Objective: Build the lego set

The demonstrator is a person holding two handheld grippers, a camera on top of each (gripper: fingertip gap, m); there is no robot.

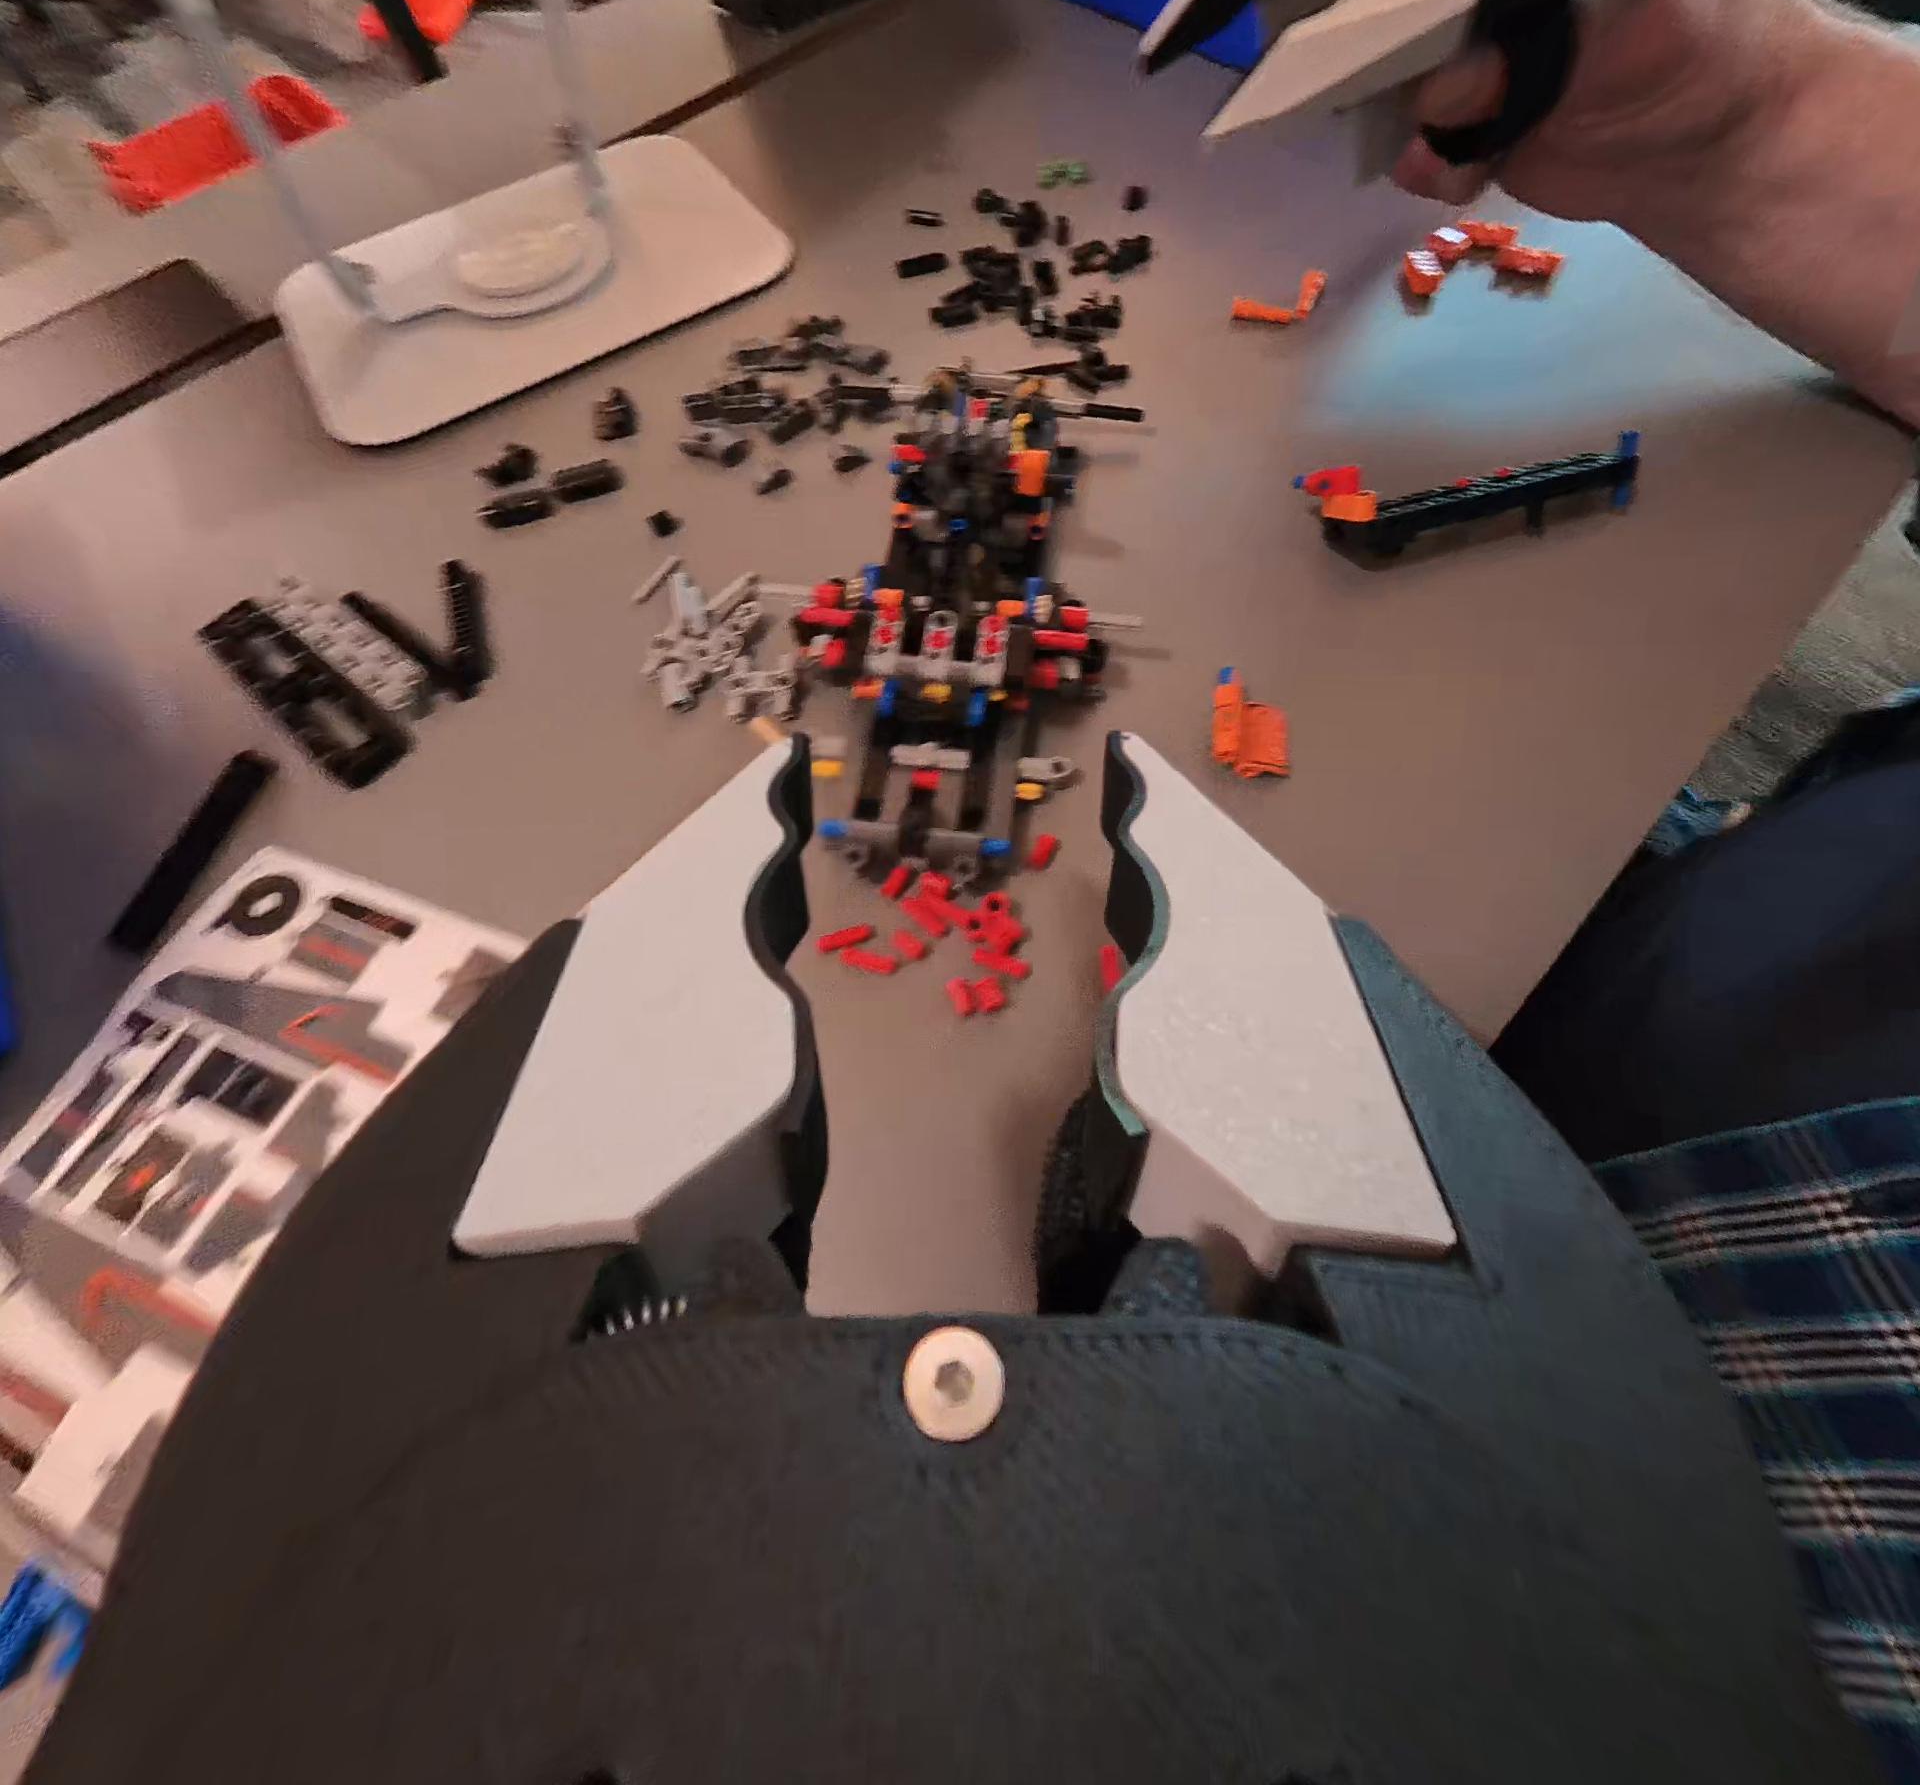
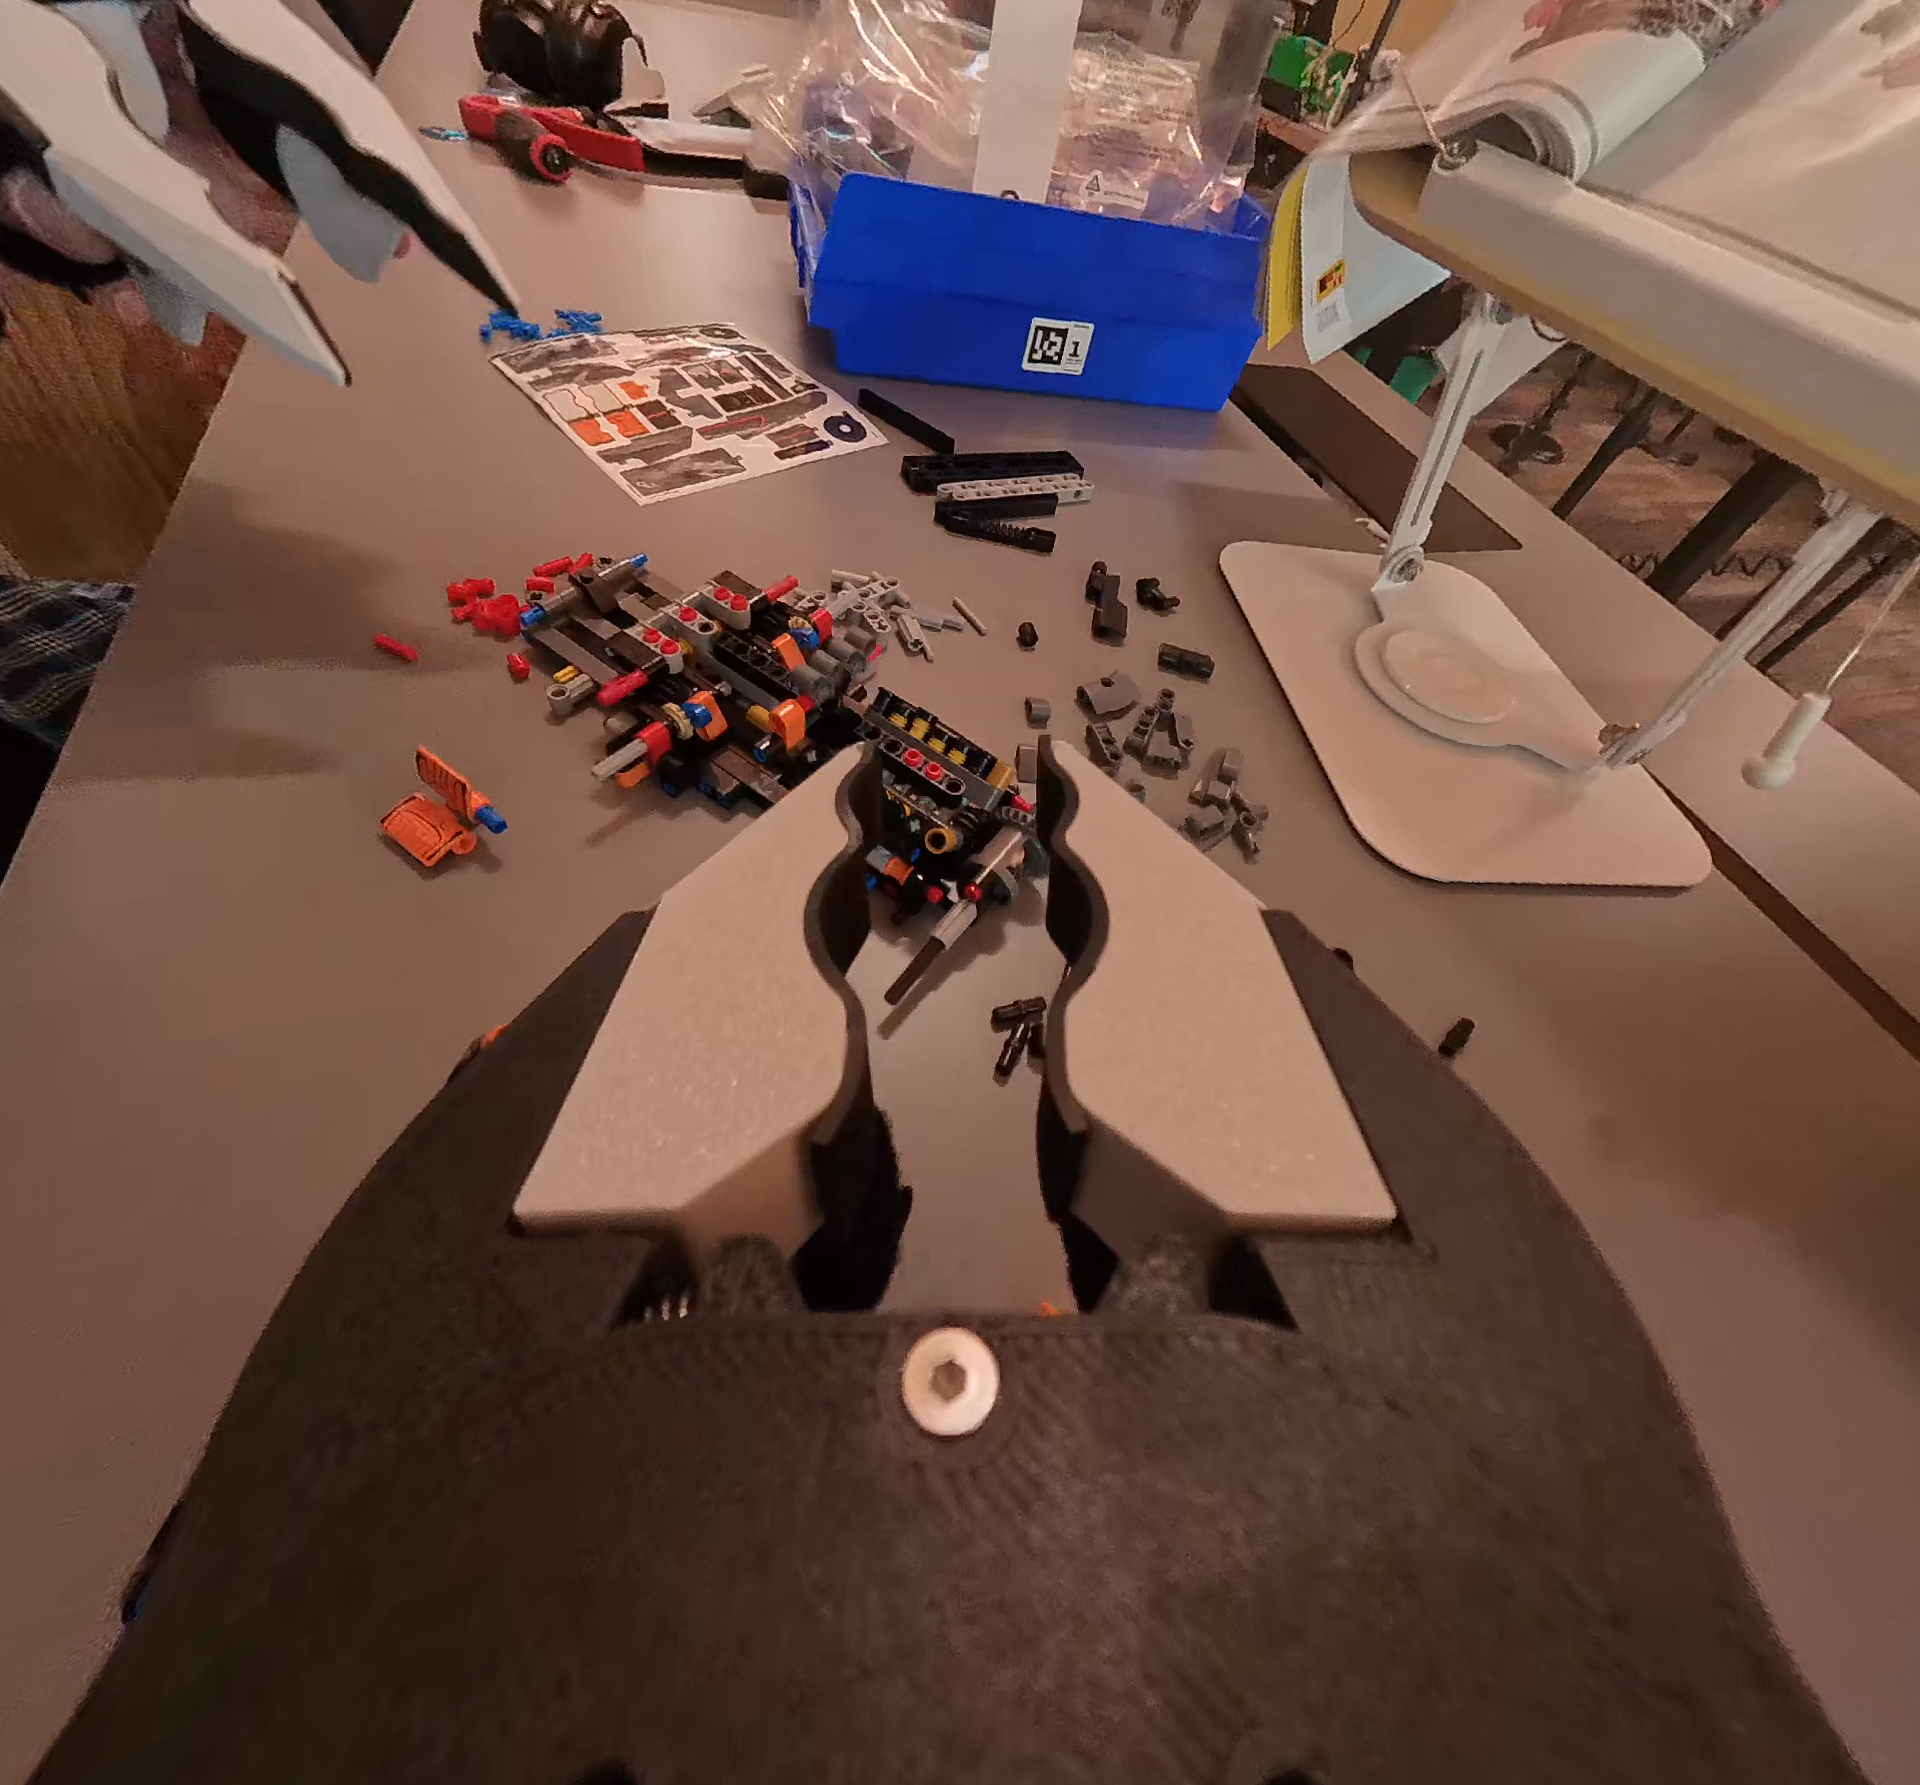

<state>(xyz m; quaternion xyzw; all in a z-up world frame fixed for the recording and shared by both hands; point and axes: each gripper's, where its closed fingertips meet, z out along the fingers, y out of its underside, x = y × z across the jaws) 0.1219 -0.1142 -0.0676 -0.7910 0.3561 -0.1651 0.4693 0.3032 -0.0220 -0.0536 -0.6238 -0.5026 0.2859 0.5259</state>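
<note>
A part-built black, red and orange lego chassis [image 1: 961, 634] lies in the middle of the grey table [image 1: 1507, 592]; it also shows in the right wrist view [image 2: 727, 686]. My left gripper [image 1: 956, 748] is open and empty, above the chassis's near end and a scatter of red pins [image 1: 940, 940]. My right gripper [image 2: 948, 753] is open and empty, its tips on either side of the chassis's end above the table. In the left wrist view the right gripper [image 1: 1179, 88] hangs high at the upper right. In the right wrist view the left gripper [image 2: 416, 333] hangs at the upper left.
Black pins [image 1: 1029, 270], grey connectors [image 1: 717, 655], black beams [image 1: 343, 665], an orange panel [image 1: 1247, 727] and a long black sub-assembly [image 1: 1475, 499] lie around. A sticker sheet [image 2: 686, 410], a blue bin [image 2: 1039, 291] with bags, and a white book stand [image 2: 1455, 696] stand nearby. Some 20 cm of space lies between my two pairs of fingers.
</note>
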